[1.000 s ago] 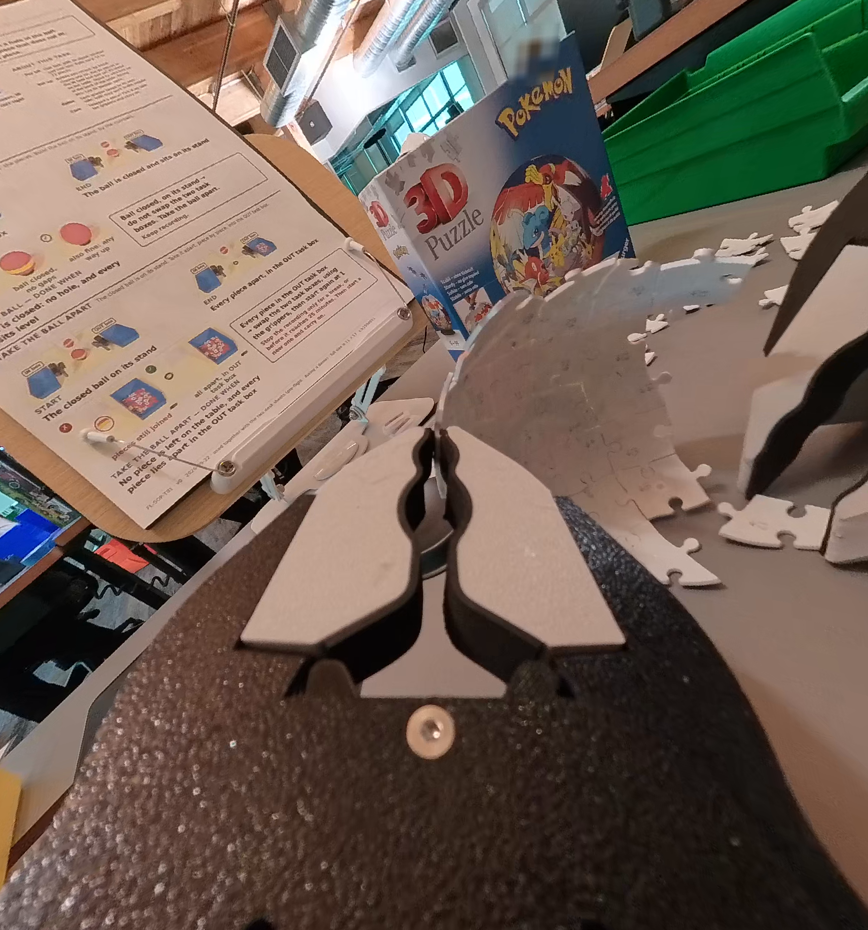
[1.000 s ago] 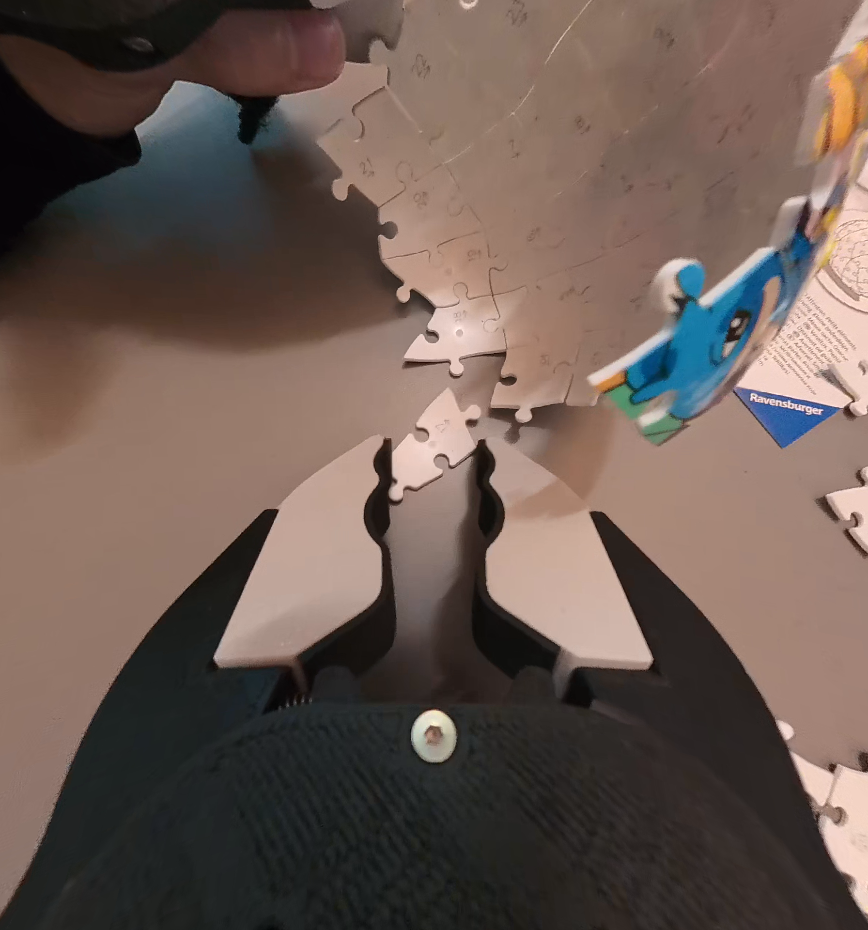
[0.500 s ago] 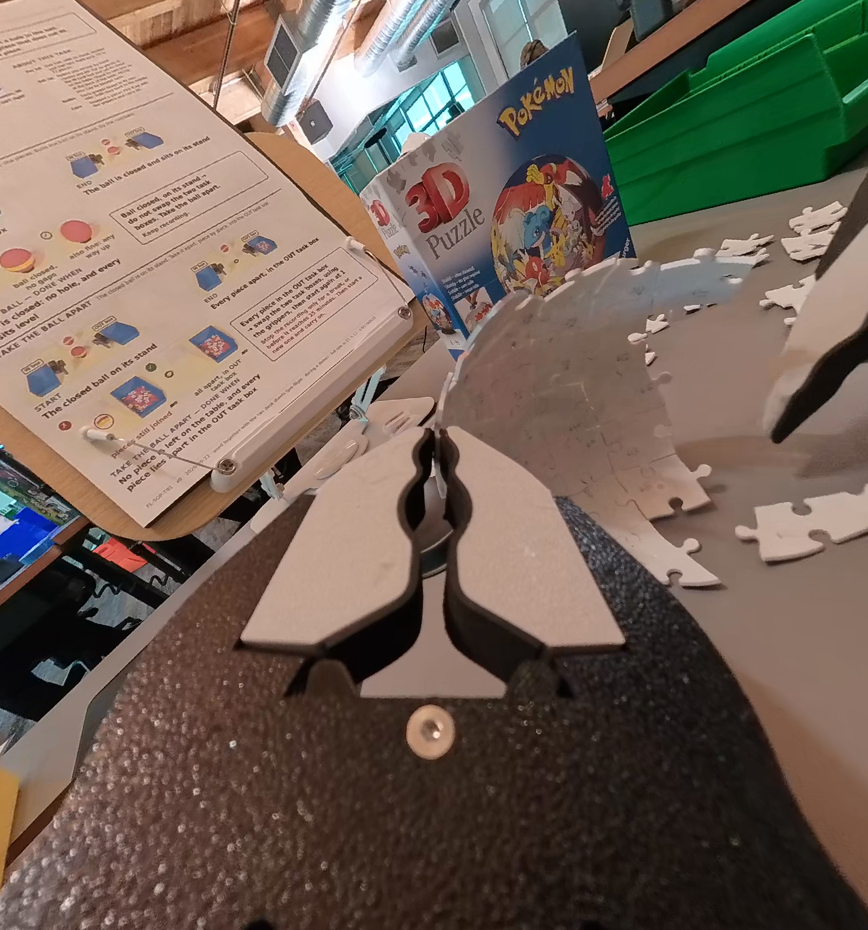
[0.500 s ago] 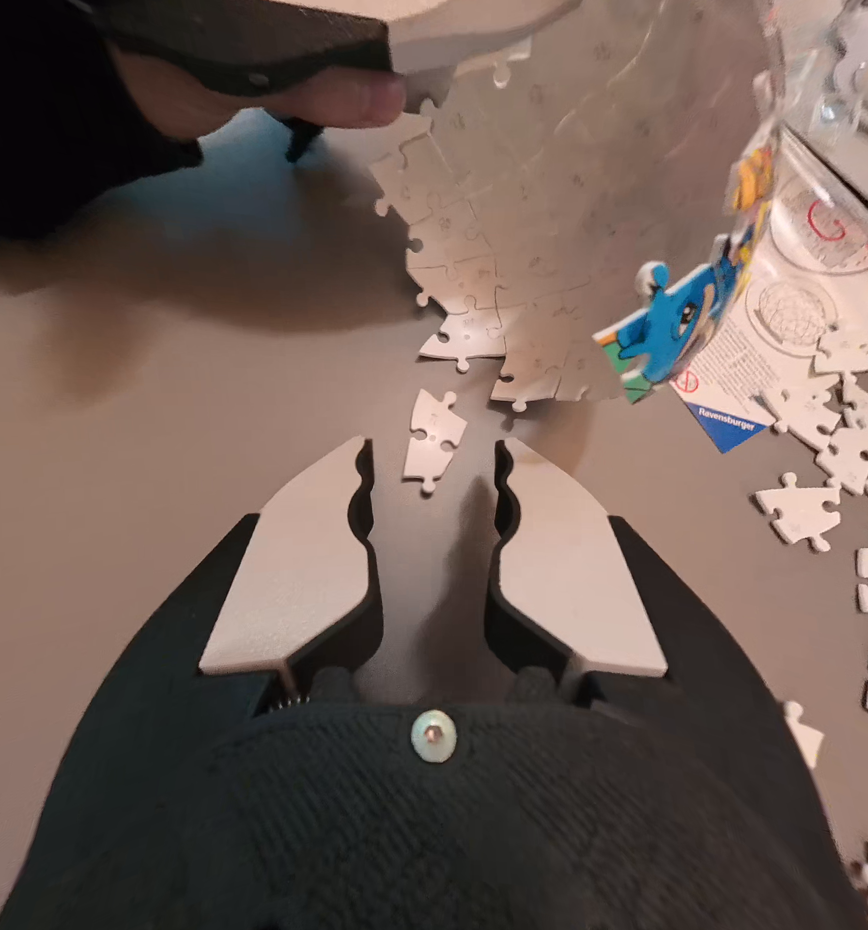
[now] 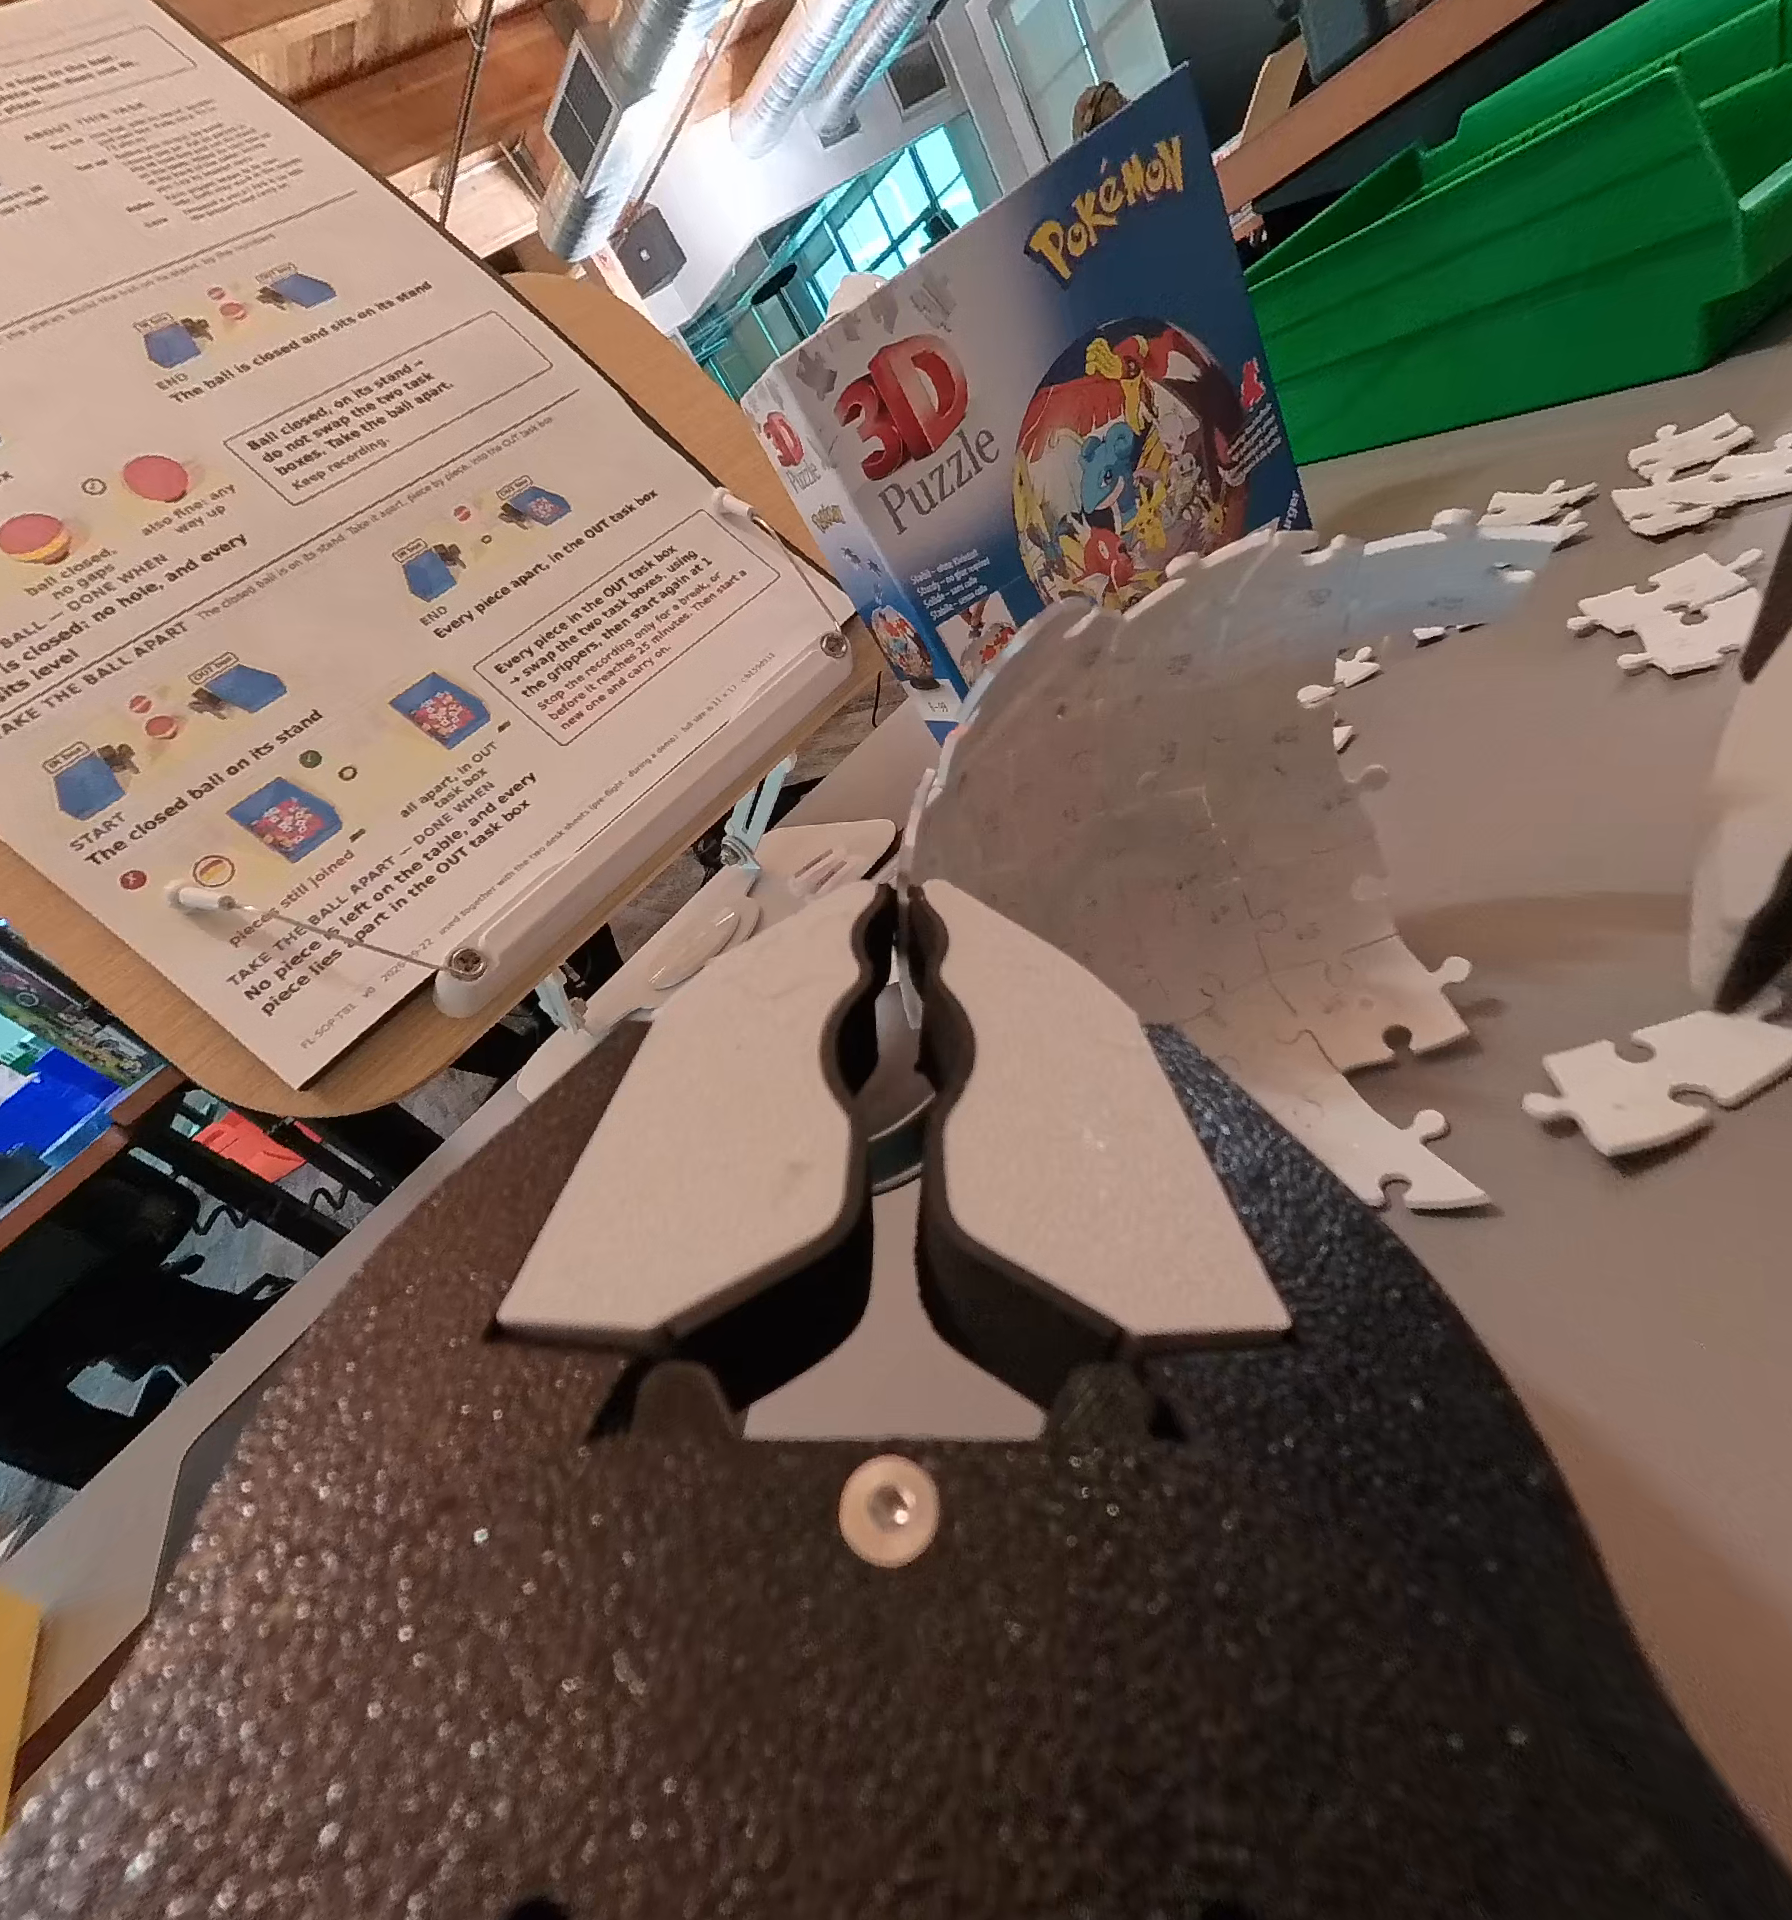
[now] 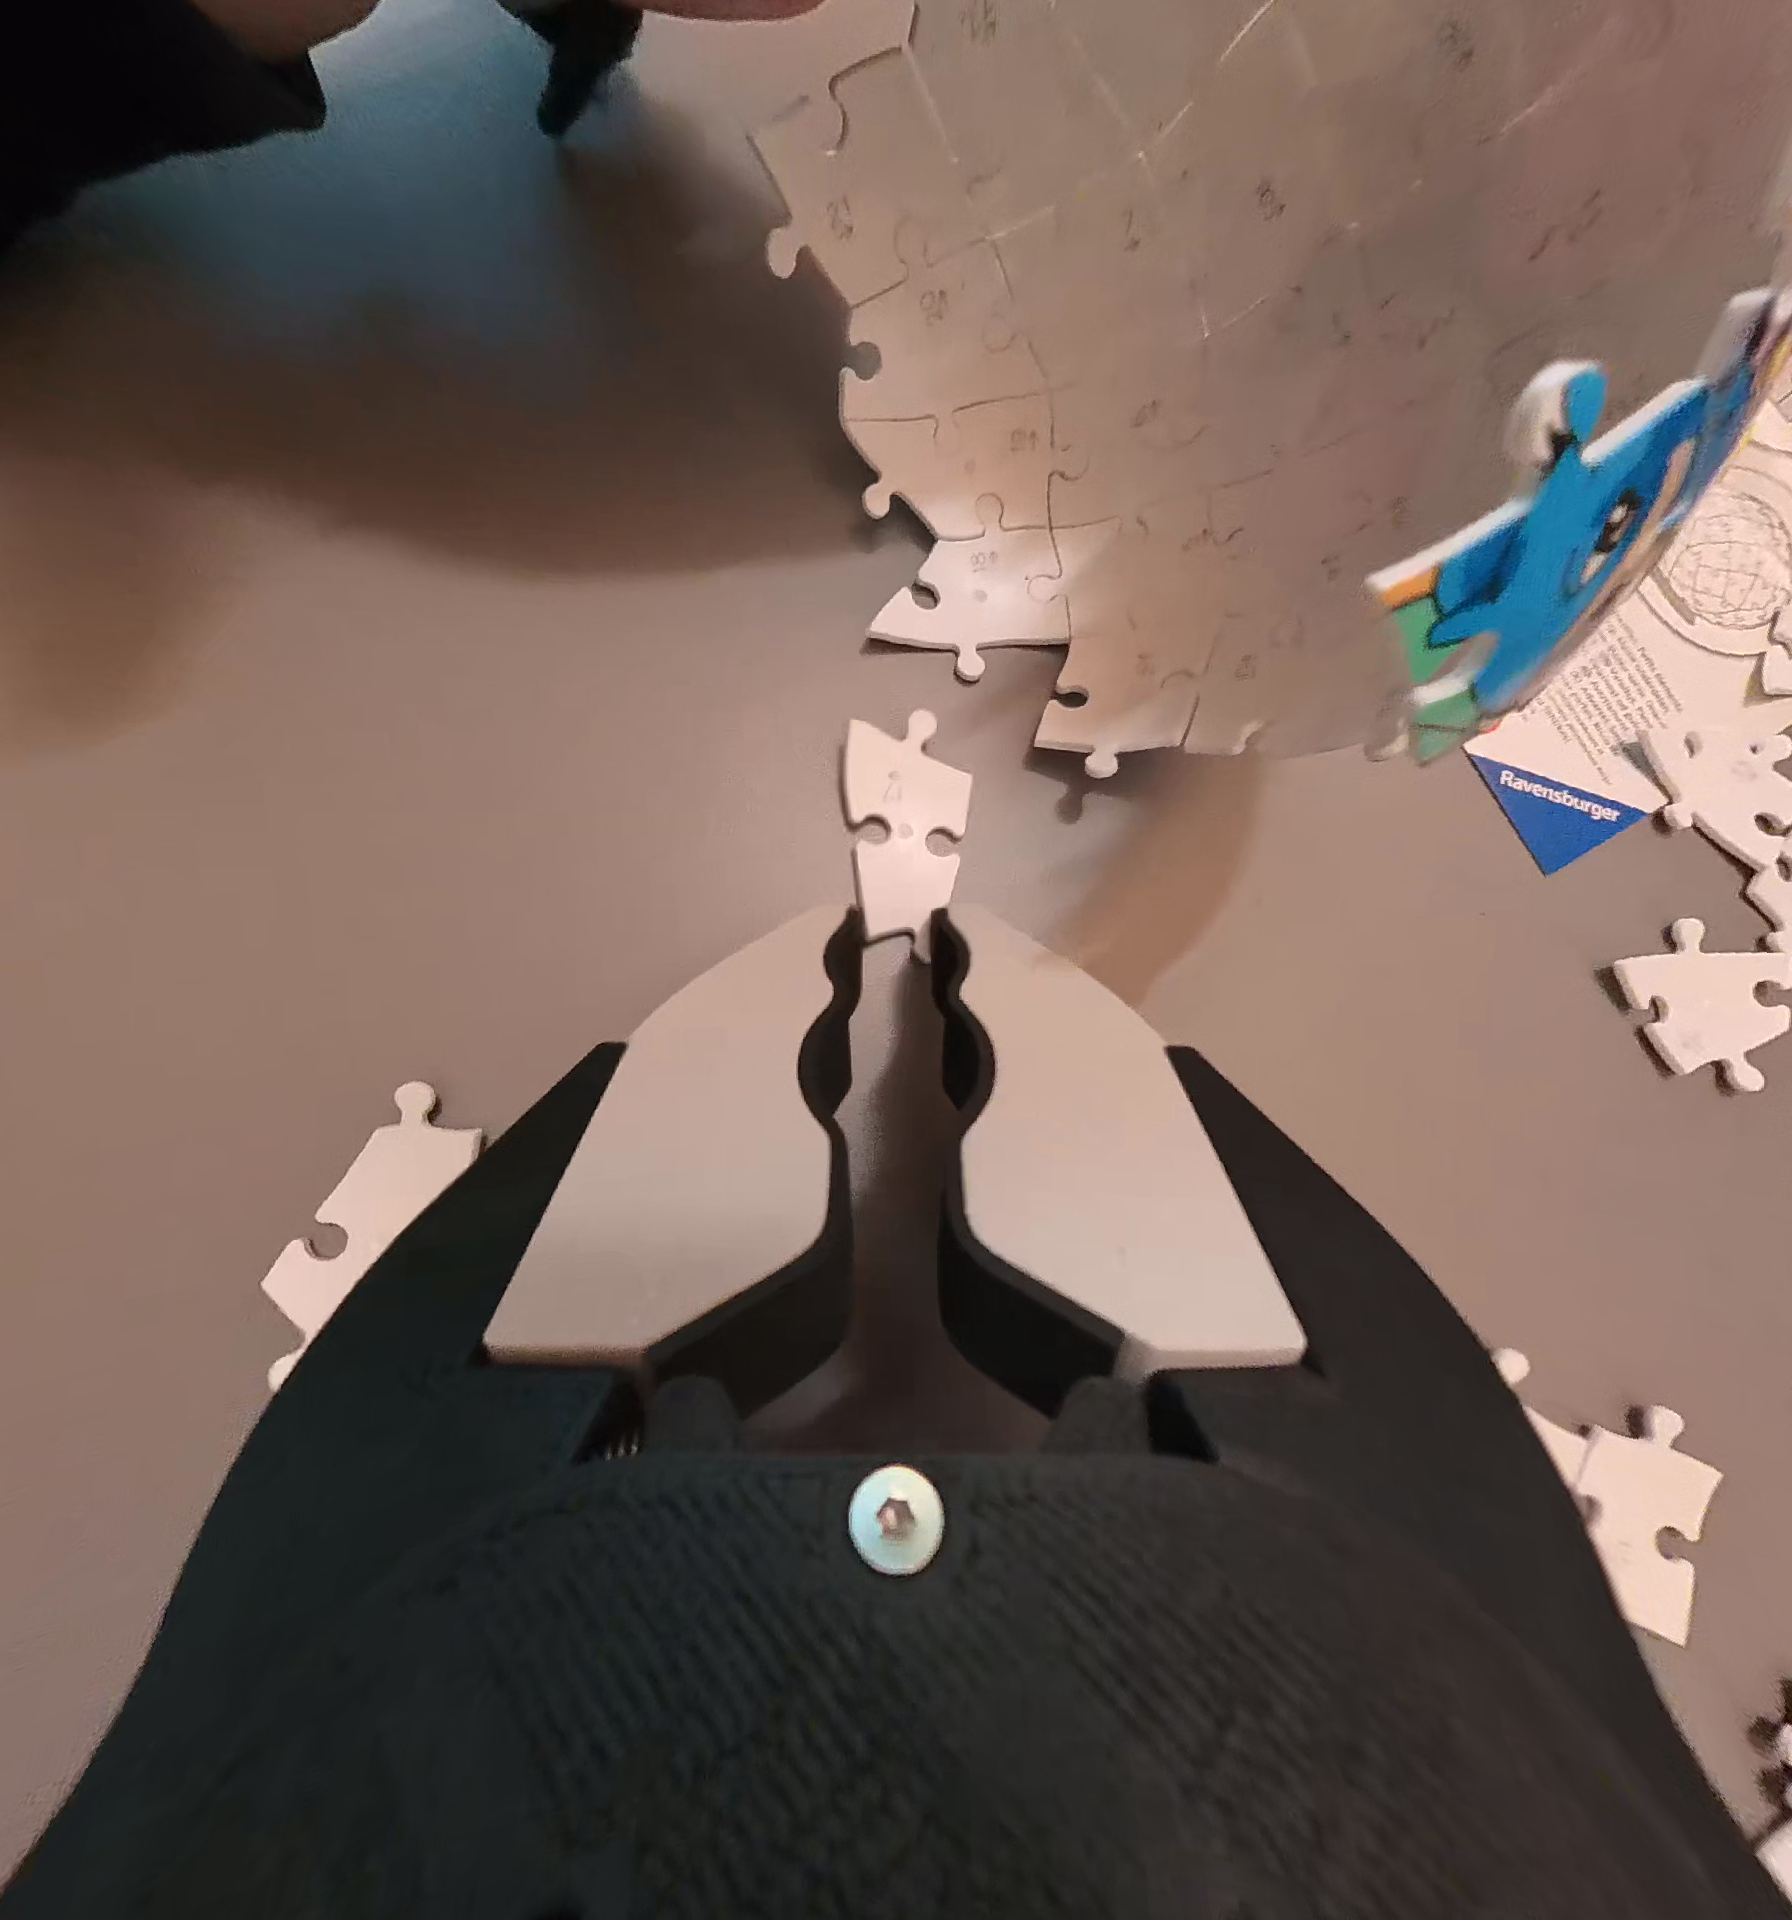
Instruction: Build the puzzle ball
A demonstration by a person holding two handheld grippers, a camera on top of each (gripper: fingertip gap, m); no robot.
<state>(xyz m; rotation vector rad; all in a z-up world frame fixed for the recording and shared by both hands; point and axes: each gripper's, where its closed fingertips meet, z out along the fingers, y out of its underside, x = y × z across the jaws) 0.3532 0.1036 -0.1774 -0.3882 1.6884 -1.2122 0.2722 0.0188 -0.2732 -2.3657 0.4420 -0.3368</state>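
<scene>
Narrowing onto the loose piece (image 6: 902, 831), the right gripper (image 6: 892, 920) now has its two fingers drawn in to a slim slot, and the piece's near end sits between the tips. Half a second ago the fingers stood wider and the piece lay clear ahead of them. It looks pinched, though it still lies flat on the grey table (image 6: 352, 727), and how firm the hold is cannot be told. The pick-up seems under way, so fitting this piece to the ball would be the likely next step.

At 1 o'clock from the piece, and apart from it, lies the ragged lower edge of the partial ball (image 6: 1235, 364). It is one curved shell seen from its blank inner side, with a strip of blue printed face at its 3 o'clock rim. The left gripper (image 5: 907, 904) has not moved: its fingers are pressed together on the shell's edge and hold it upright on the table.

Farther out there are at least seven spare pieces (image 6: 1702, 1008), mostly at 3 to 5 o'clock with one at 8 o'clock. Overlaps prevent an exact count. One leaflet (image 6: 1619, 727) lies at 2 o'clock. In the left wrist view there is one puzzle box (image 5: 1058, 416) at 12 o'clock, one instruction sheet (image 5: 300, 520) at 10 o'clock and green bins (image 5: 1546, 208) at 2 o'clock
</scene>
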